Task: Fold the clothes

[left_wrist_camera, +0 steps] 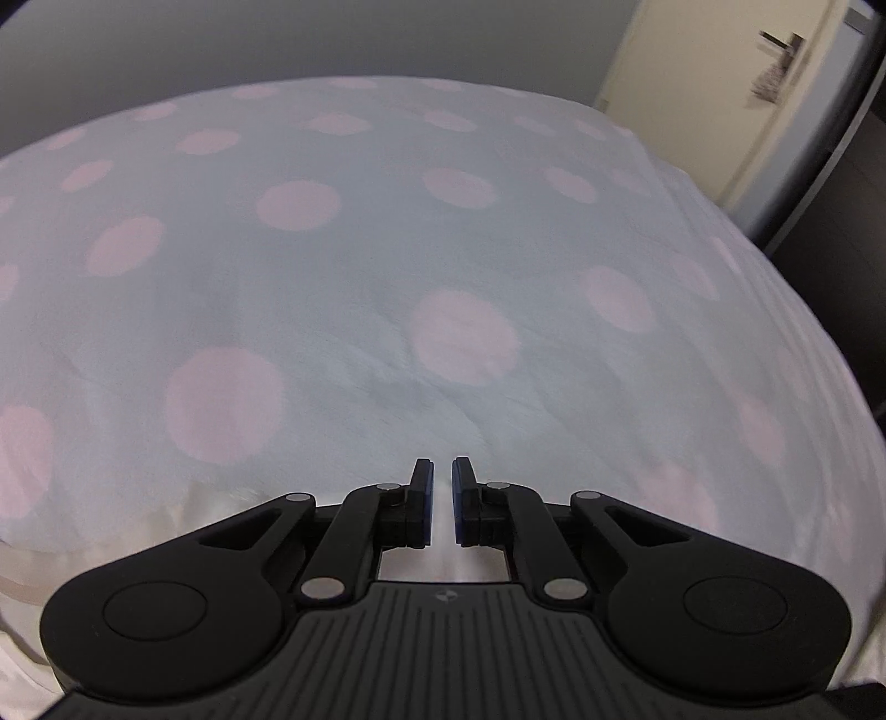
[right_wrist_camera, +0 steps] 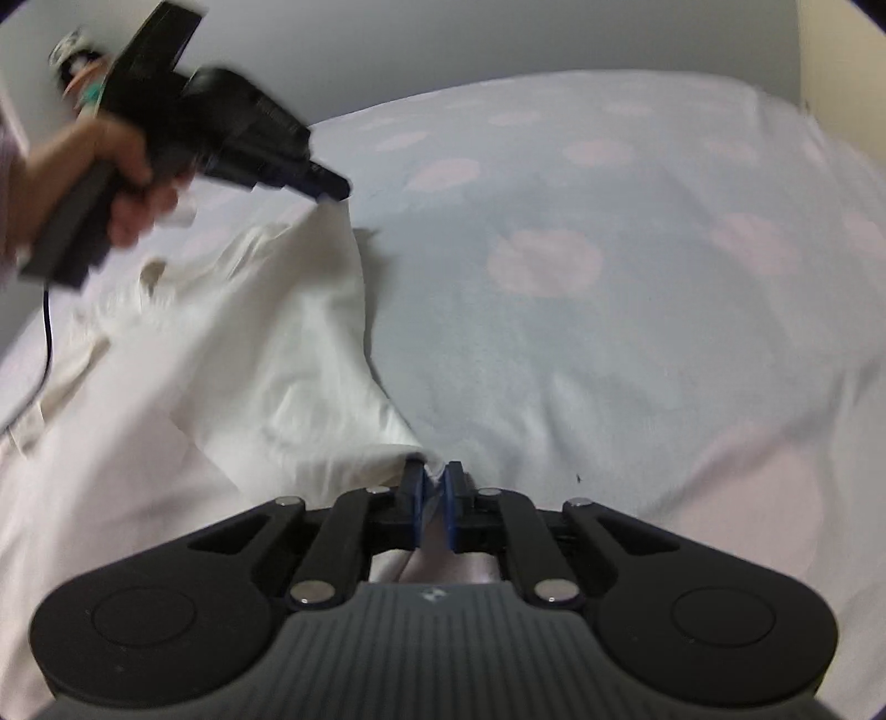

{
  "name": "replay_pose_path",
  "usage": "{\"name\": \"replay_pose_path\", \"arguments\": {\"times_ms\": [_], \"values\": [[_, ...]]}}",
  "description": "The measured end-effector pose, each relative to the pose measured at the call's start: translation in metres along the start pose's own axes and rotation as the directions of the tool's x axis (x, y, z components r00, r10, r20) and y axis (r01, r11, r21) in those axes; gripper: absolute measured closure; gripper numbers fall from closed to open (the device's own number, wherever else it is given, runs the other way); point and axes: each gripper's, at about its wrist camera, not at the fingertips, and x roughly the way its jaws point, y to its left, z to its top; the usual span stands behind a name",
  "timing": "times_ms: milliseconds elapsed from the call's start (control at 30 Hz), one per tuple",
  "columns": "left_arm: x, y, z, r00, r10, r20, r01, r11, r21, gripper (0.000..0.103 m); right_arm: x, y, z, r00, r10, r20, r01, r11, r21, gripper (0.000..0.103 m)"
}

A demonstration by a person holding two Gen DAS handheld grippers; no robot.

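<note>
A white garment (right_wrist_camera: 266, 354) lies on the bed, stretched between both grippers. My right gripper (right_wrist_camera: 434, 487) is shut on a near edge of it. My left gripper (right_wrist_camera: 332, 191), held in a hand at the upper left of the right wrist view, pinches the garment's far edge and lifts it. In the left wrist view the left gripper (left_wrist_camera: 441, 493) has its jaws nearly together, and only a strip of the white garment (left_wrist_camera: 232, 507) shows below them.
The bed is covered by a pale blue sheet with pink dots (left_wrist_camera: 454, 243). A cream door with a handle (left_wrist_camera: 775, 44) stands at the far right. A black cable (right_wrist_camera: 47, 332) hangs from the left gripper.
</note>
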Motion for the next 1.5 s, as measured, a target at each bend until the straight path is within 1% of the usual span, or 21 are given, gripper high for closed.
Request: {"name": "replay_pose_path", "arguments": {"times_ms": [67, 167, 200, 267, 300, 333, 367, 433, 533, 600, 667, 733, 800, 900, 1000, 1133, 1233, 1267, 1333, 1367, 1500], "values": [[-0.003, 0.005, 0.003, 0.999, 0.035, 0.017, -0.035, 0.999, -0.017, 0.098, -0.001, 0.003, 0.001, 1.000, -0.007, -0.003, 0.007, 1.000, -0.007, 0.094], [-0.019, 0.007, 0.003, 0.999, 0.024, 0.046, -0.024, 1.000, -0.005, 0.098, -0.005, 0.003, 0.001, 1.000, -0.021, -0.008, 0.021, 1.000, 0.003, 0.092], [-0.026, 0.007, 0.001, 0.999, 0.019, 0.050, -0.020, 1.000, 0.005, 0.098, -0.007, 0.004, 0.002, 0.999, -0.043, -0.005, 0.043, 0.999, 0.002, 0.089], [-0.040, 0.004, -0.007, 0.998, 0.025, 0.058, -0.027, 0.999, 0.038, 0.098, -0.008, 0.006, 0.007, 0.991, -0.132, 0.013, 0.132, 0.991, -0.026, 0.088], [-0.048, 0.004, -0.013, 0.998, 0.020, 0.063, -0.023, 0.999, 0.047, 0.098, -0.010, 0.005, 0.008, 0.987, -0.160, 0.026, 0.161, 0.987, -0.029, 0.084], [-0.057, 0.006, -0.022, 0.998, 0.016, 0.065, -0.018, 0.999, 0.043, 0.098, -0.011, 0.002, 0.008, 0.985, -0.166, 0.039, 0.166, 0.986, -0.018, 0.084], [-0.067, 0.008, -0.032, 0.998, 0.011, 0.068, -0.014, 0.999, 0.040, 0.098, -0.013, 0.000, 0.008, 0.987, -0.155, 0.049, 0.155, 0.988, -0.002, 0.084], [-0.087, 0.012, -0.052, 0.997, 0.004, 0.072, -0.006, 0.999, 0.033, 0.096, -0.014, -0.002, 0.008, 0.996, -0.071, 0.059, 0.069, 0.997, 0.028, 0.084], [-0.126, 0.021, -0.092, 0.998, 0.035, 0.048, -0.035, 0.999, 0.010, 0.093, -0.014, 0.009, 0.008, 0.998, 0.042, 0.055, -0.042, 0.999, 0.009, 0.084], [-0.159, 0.029, -0.122, 0.996, 0.084, 0.024, -0.084, 0.996, -0.014, 0.089, -0.014, 0.019, 0.008, 0.997, 0.067, 0.039, -0.066, 0.998, -0.022, 0.084], [-0.194, 0.038, -0.155, 0.989, 0.146, 0.005, -0.145, 0.988, -0.045, 0.088, -0.013, 0.026, 0.008, 0.998, 0.052, 0.022, -0.051, 0.997, -0.052, 0.083], [-0.233, 0.046, -0.191, 0.974, 0.227, -0.006, -0.227, 0.970, -0.086, 0.087, -0.014, 0.031, 0.007, 0.999, 0.045, 0.015, -0.044, 0.997, -0.066, 0.083], [-0.271, 0.055, -0.227, 0.953, 0.301, -0.019, -0.300, 0.941, -0.159, 0.085, -0.016, 0.037, 0.006, 0.999, 0.043, 0.011, -0.042, 0.996, -0.077, 0.082], [-0.322, 0.066, -0.279, 0.924, 0.380, -0.048, -0.376, 0.874, -0.310, 0.084, -0.022, 0.054, 0.002, 0.997, 0.072, 0.009, -0.071, 0.992, -0.107, 0.076], [-0.364, 0.069, -0.323, 0.906, 0.422, -0.028, -0.389, 0.806, -0.447, 0.080, -0.024, 0.079, -0.003, 0.994, 0.108, 0.003, -0.106, 0.983, -0.150, 0.071], [-0.402, 0.071, -0.373, 0.892, 0.451, 0.003, -0.380, 0.756, -0.533, 0.076, -0.030, 0.110, -0.020, 0.991, 0.134, -0.009, -0.133, 0.970, -0.203, 0.071], [-0.424, 0.072, -0.408, 0.880, 0.475, 0.003, -0.387, 0.720, -0.576, 0.070, -0.050, 0.117, -0.035, 0.985, 0.169, -0.014, -0.170, 0.975, -0.145, 0.070], [-0.428, 0.073, -0.420, 0.879, 0.477, 0.004, -0.382, 0.710, -0.592, 0.064, -0.058, 0.118, -0.040, 0.982, 0.188, -0.021, -0.189, 0.976, -0.112, 0.068], [-0.431, 0.074, -0.443, 0.879, 0.476, 0.000, -0.375, 0.693, -0.615, 0.063, -0.078, 0.121, -0.051, 0.975, 0.216, -0.045, -0.219, 0.973, -0.070, 0.065], [-0.429, 0.075, -0.453, 0.882, 0.471, -0.004, -0.373, 0.693, -0.617, 0.063, -0.090, 0.126, -0.057, 0.976, 0.210, -0.052, -0.214, 0.974, -0.079, 0.065], [-0.418, 0.081, -0.473, 0.913, 0.407, 0.016, -0.317, 0.735, -0.599, 0.063, -0.134, 0.149, -0.075, 0.984, 0.161, -0.072, -0.169, 0.978, -0.124, 0.061]]}}
